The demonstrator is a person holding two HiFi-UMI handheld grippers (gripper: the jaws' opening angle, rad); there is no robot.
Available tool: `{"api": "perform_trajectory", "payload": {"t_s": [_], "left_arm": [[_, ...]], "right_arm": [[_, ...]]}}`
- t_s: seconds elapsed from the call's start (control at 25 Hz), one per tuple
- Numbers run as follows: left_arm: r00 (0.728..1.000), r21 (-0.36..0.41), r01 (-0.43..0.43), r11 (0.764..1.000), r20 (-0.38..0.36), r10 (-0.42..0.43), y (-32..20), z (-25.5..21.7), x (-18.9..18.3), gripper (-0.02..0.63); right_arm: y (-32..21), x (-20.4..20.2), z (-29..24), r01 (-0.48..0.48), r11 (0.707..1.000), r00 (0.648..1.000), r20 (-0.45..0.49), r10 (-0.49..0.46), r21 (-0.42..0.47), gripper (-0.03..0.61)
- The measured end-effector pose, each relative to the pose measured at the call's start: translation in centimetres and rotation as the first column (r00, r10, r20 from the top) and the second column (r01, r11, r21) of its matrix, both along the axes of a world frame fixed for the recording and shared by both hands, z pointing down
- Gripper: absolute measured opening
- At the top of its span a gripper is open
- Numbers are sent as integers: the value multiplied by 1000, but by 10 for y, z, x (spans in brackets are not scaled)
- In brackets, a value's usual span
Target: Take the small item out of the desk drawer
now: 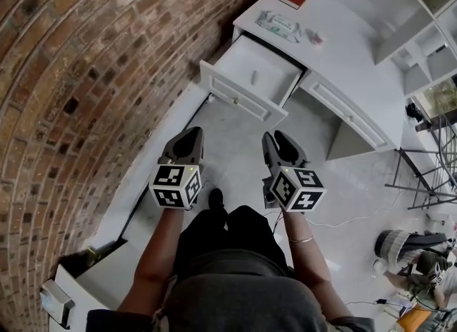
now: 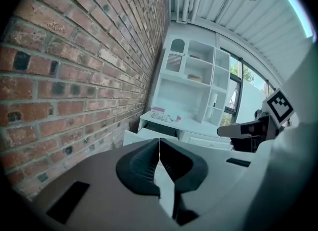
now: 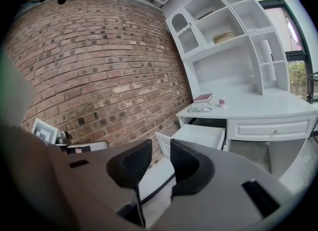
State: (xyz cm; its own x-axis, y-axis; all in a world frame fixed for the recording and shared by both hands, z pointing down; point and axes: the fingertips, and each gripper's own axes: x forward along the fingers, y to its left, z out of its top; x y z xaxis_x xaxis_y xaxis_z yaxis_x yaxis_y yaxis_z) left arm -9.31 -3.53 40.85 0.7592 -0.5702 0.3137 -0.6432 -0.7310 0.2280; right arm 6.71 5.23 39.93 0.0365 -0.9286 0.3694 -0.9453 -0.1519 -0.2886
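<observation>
Small item, seemingly a pale little piece but too small to be named, is being seen on the floor of the open drawer, well apart from both grippers. The left gripper is being held with jaws together and empty, and the right gripper with jaws partly apart and nothing between them. The right one is probably being best carried over the drawer front and lowered astride the item, the walls being avoided.
</observation>
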Motion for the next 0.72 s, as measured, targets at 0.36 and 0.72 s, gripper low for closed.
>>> {"api": "perform_trajectory", "payload": {"t_s": [0.36,0.72], "left_arm": [[1000,-25,-23,999,10,23,-25,9,17,23],[999,-40,-2,999,46,4,-65,22,45,23]], "right_arm": [[-29,15,11,-18,999,1000,1,18,-47,118],[-81,50,23,2,999,1000,26,-1,-55,117]]}}
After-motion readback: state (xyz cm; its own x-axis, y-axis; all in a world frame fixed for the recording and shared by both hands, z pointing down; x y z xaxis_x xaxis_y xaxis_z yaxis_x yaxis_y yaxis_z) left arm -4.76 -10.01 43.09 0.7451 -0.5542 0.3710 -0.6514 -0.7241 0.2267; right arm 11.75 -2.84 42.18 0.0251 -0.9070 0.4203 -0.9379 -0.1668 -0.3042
